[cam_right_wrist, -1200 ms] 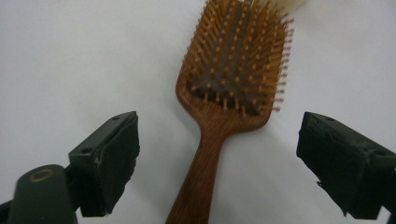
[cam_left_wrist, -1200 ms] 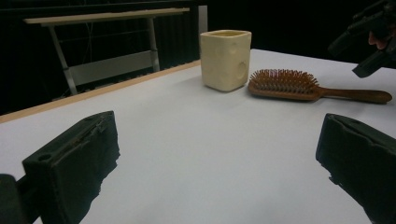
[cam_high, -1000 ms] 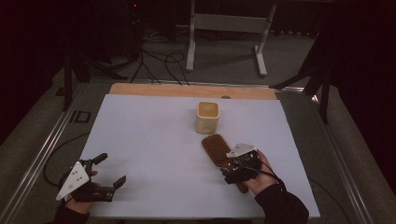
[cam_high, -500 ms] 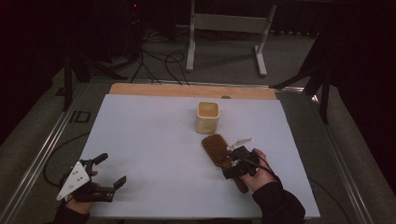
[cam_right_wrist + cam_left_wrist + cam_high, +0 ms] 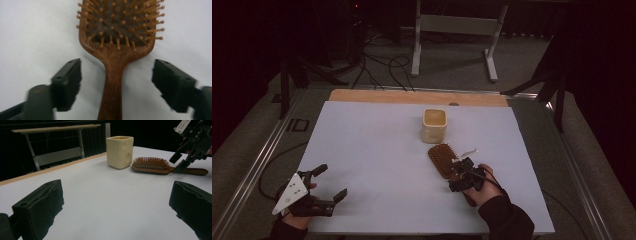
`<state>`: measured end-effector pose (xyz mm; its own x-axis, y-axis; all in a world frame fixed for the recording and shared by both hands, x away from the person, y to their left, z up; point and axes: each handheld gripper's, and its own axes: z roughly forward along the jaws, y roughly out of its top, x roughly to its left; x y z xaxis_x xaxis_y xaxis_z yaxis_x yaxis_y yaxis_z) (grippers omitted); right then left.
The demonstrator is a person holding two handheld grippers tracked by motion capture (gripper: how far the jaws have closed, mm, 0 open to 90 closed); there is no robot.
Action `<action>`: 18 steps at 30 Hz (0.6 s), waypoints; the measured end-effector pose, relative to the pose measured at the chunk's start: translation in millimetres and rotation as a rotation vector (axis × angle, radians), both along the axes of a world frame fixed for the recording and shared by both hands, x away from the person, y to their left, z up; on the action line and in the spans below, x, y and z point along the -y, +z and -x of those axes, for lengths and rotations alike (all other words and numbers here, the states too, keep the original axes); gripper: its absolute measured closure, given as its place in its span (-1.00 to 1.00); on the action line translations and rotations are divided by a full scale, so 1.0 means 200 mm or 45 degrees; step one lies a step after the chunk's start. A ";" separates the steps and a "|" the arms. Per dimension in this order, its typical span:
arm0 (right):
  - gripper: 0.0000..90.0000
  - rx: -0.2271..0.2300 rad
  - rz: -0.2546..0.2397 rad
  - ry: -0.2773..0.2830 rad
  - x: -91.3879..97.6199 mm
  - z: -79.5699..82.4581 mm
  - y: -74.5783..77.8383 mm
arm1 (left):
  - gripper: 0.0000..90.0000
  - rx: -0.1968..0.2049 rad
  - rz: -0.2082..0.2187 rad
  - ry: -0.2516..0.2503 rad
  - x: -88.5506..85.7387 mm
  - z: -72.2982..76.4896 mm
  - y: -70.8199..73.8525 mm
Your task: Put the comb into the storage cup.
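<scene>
Two spread black jaws of the right gripper (image 5: 116, 82) straddle the brown wooden paddle hairbrush (image 5: 443, 160), bristles up on the white table (image 5: 377, 150); a cream square cup (image 5: 434, 125) stands just beyond at 11 o'clock. Left gripper (image 5: 330, 182) gapes empty, well apart.

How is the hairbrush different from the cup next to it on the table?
The hairbrush lies flat, bristles up; the cup stands upright, mouth open. The hairbrush is dark brown wood, the cup pale cream yellow. The hairbrush's handle sits between the open jaws of the right gripper; nothing is at the cup. Both rest on the white table surface, close together.
</scene>
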<state>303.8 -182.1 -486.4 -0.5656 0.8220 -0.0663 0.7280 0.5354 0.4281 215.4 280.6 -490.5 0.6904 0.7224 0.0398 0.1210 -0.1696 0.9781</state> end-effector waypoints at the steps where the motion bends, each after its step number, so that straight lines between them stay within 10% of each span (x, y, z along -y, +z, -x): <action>1: -0.31 -0.011 0.000 -0.009 0.00 0.00 0.00 | -1.00 0.000 0.000 0.000 0.00 0.00 0.00; 18: 0.37 -0.164 0.037 -0.032 -0.01 -0.06 -0.03 | -1.00 -0.003 0.006 -0.002 0.00 0.00 0.00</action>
